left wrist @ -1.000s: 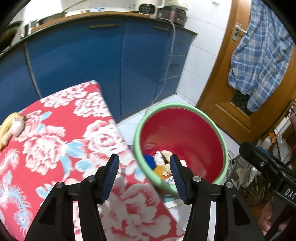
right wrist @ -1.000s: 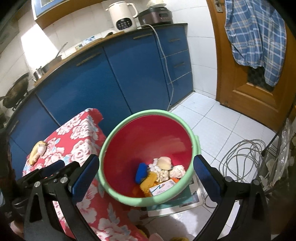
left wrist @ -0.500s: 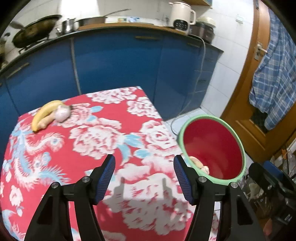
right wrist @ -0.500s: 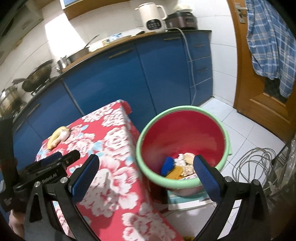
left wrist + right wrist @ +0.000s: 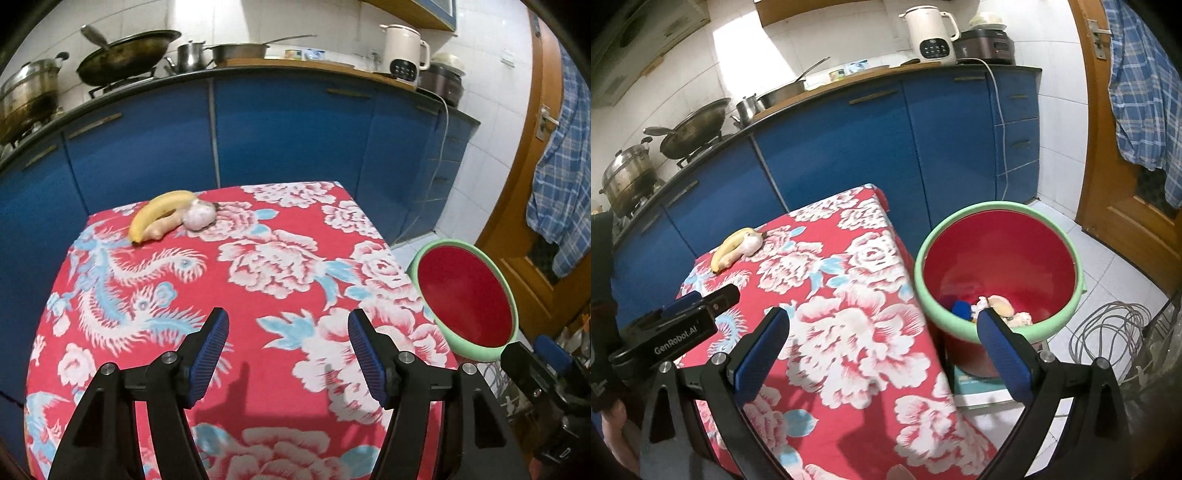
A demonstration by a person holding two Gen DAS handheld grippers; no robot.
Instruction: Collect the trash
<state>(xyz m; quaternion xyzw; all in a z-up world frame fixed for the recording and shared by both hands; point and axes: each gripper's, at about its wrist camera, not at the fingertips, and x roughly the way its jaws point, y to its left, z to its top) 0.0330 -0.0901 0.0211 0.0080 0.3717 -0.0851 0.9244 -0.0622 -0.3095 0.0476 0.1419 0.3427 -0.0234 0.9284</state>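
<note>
A banana, a knob of ginger and a pale garlic bulb lie huddled together, touching, at the far side of the table, well ahead of the left gripper and off to the left of its fingers. If these count as the rubbish left to gather, I'd go for the bulb first: it sits at the right end of the cluster, nearest a straight run from the fingers. Come in low with one pad on each side, and close only once it is fully between them, since a round bulb could roll off into the banana.

The banana is yellow, curved and whole; the ginger is tan and lumpy and tucked into its curve; the garlic is whitish with a faint purple tinge and papery-looking.

The left gripper's jaws stand apart with nothing between them but flowered red cloth. The right gripper is spread wide too, and empty. The red bucket with the green rim stands on the floor just beyond its right finger, beside the table, scraps already in the bottom.
</note>
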